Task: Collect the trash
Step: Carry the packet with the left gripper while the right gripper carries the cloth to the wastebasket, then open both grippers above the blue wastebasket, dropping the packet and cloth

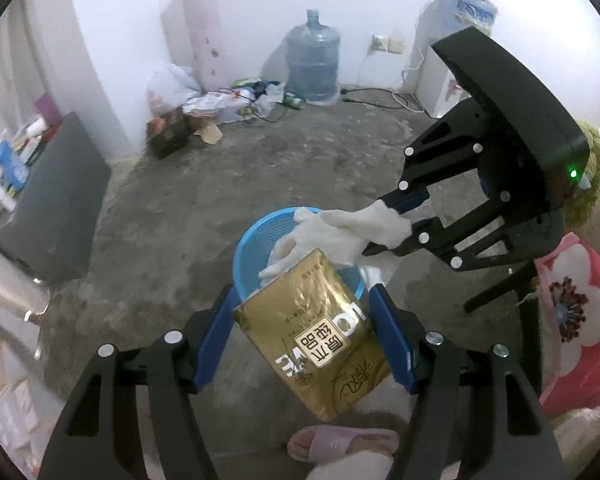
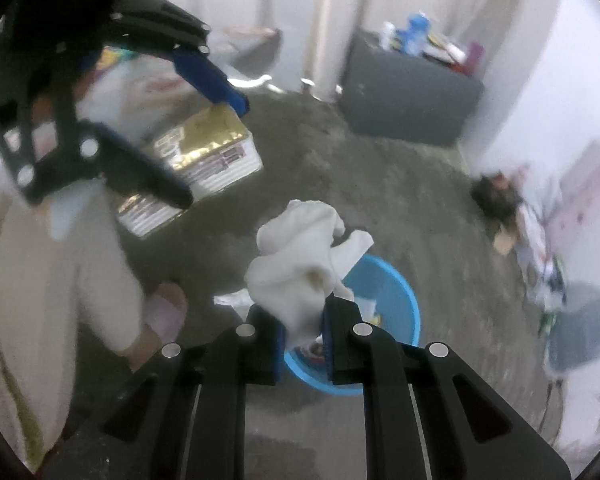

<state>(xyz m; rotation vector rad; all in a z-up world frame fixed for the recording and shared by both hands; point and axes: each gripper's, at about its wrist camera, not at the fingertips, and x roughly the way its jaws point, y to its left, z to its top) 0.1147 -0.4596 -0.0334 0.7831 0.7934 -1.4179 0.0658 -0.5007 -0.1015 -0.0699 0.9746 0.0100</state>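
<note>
Starting at the left of the floor, a dark cabinet (image 1: 56, 200) stands against the wall, well apart from our work and cluttered on top. Further along the far wall lies a heap of bags and cardboard (image 1: 188, 108), then a water jug (image 1: 314, 64) near the corner; whether any of that counts as trash for us, we cannot tell.

Near the middle of the floor sits the blue basket (image 1: 256, 240), and both our loads hang above it. Our left hand-held gripper (image 1: 304, 340) has its blue pads (image 1: 212, 340) spread wide, pinching a gold foil package (image 1: 320, 336) across its width; we judge the wide hold is simply what the package's breadth demands. The package hangs over the near rim of the basket, tilted, with its far end already above the opening.

To the right, our right hand-held gripper (image 2: 302, 332) is nearly pressed together, nipping a bunch of white cloth (image 2: 300, 256) by one end so the rest dangles free over the basket. The cloth hangs just beside the package, perhaps brushing it. Some scraps already lie inside the basket.

We judge both pieces are placed for dropping: releasing either one should let it fall inside, though the package may catch the rim.

At the right edge a pink slipper (image 1: 340, 442) shows where we stand.
</note>
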